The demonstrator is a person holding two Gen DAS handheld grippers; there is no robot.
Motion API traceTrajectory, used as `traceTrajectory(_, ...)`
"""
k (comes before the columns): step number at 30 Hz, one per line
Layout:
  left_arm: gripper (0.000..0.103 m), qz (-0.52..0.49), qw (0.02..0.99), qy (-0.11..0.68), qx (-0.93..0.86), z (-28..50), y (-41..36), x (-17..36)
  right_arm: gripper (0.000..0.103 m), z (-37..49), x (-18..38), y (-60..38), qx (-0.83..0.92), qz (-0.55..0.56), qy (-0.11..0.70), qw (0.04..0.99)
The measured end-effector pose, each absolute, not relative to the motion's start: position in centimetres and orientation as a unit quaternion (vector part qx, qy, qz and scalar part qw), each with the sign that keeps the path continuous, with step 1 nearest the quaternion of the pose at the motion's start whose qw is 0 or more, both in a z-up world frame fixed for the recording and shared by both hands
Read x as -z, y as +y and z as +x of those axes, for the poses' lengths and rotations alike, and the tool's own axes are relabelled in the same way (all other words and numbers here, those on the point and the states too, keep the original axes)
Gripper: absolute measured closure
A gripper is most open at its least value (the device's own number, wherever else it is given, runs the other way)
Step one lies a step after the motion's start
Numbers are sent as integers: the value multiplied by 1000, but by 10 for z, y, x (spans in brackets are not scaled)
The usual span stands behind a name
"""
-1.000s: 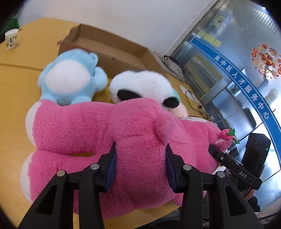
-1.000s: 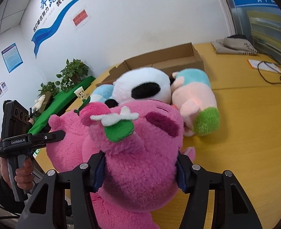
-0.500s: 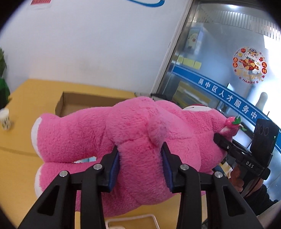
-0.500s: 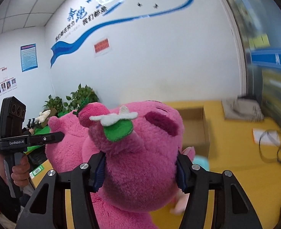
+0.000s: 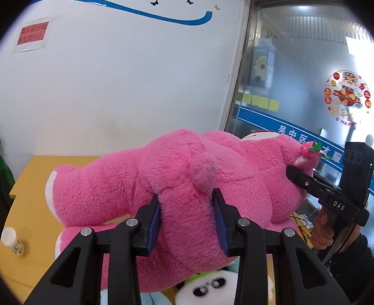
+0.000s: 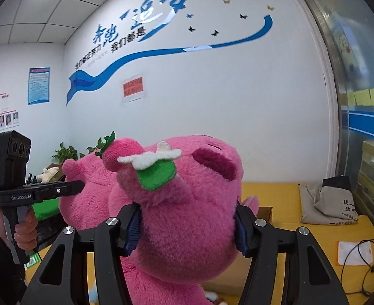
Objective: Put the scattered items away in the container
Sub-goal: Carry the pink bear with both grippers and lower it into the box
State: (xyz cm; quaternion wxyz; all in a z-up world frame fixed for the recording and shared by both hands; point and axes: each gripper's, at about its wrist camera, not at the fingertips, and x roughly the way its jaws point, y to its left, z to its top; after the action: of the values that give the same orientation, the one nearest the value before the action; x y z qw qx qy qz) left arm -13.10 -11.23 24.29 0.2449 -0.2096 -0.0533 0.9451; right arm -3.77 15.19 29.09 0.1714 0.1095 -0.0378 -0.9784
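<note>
Now my left hand-held gripper (image 5: 187,219) and right hand-held gripper (image 6: 187,228) both clamp the pink plush bear (image 5: 176,193), lifted off the yellow counter (image 5: 24,172) since a second ago; the cardboard box (image 6: 264,212) lies below, so lowering comes next.

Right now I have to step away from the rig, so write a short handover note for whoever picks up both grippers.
Left gripper: shut on the pink plush bear, near its tail.
Right gripper: shut on the same bear's head.
The bear hangs in the air over the yellow table, carried by both grippers.
The panda plush lies on the table below the bear, with a bit of a light blue plush beside it.
A corner of the cardboard box shows behind the bear's head.
Done: bear picked up. Left: put it in the box, then the other plush toys.
</note>
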Motion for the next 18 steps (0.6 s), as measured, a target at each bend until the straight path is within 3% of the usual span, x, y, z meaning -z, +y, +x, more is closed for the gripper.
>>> traceTrajectory(7, 68, -248, 262, -67, -930, -234, -98, -210, 39, -138, -278, 171, 982, 112, -49, 146)
traceTrajectory(18, 70, -359, 239, -110, -896, -374, -65, -100, 39, -300, -156, 219, 958, 226, -132, 119)
